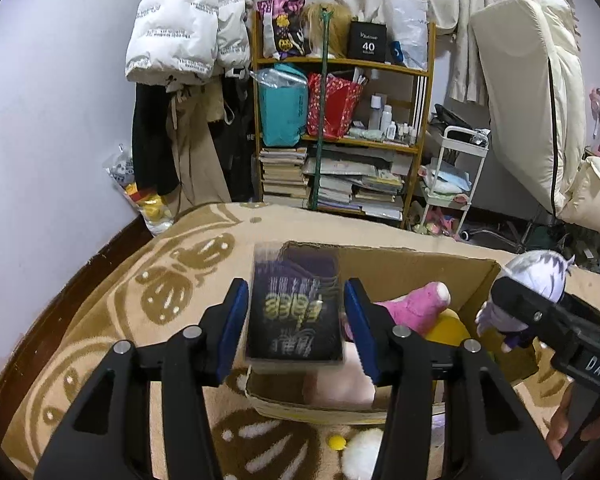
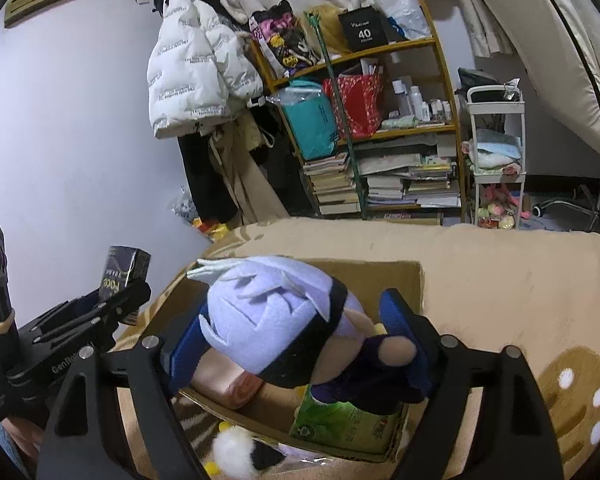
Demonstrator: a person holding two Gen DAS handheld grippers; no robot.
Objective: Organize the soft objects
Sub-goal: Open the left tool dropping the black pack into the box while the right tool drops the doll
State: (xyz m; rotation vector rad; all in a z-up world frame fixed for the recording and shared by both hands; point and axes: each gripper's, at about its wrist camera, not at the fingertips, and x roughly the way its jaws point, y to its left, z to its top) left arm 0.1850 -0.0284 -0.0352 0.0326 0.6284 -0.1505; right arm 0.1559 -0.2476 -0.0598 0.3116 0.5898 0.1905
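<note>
The cardboard box (image 1: pixel 416 276) sits open-topped on the tan patterned blanket (image 1: pixel 112 300) and serves as the reference for all positions below. Contents visible from the left wrist view: a pink plush (image 1: pixel 412 306) toward the centre, a yellow item (image 1: pixel 446 330) beside it, and a pale pink soft item (image 1: pixel 340 388) against the near wall. The right wrist view adds a green tissue pack (image 2: pixel 340 420) in the near right corner of the box. The left gripper (image 1: pixel 296 320) hangs over the near left corner of the box with the dark tissue pack (image 1: pixel 296 312) between its blue pads (image 1: pixel 238 320); a narrow gap shows at the right pad and the pack is blurred, so whether the pads press on it cannot be told. The right gripper (image 2: pixel 296 340) is above the box interior, its jaws set wide and closed on the lavender-haired plush doll (image 2: pixel 268 320), whose head lies against the left pad and whose dark body lies against the right pad. Outside the box, against its near wall, a white and black plush (image 2: pixel 240 452) lies on the blanket. Beyond the box, past the far edge of the blanket, stands a wooden shelf (image 1: pixel 424 80) holding bags, bottles and stacked books.
</note>
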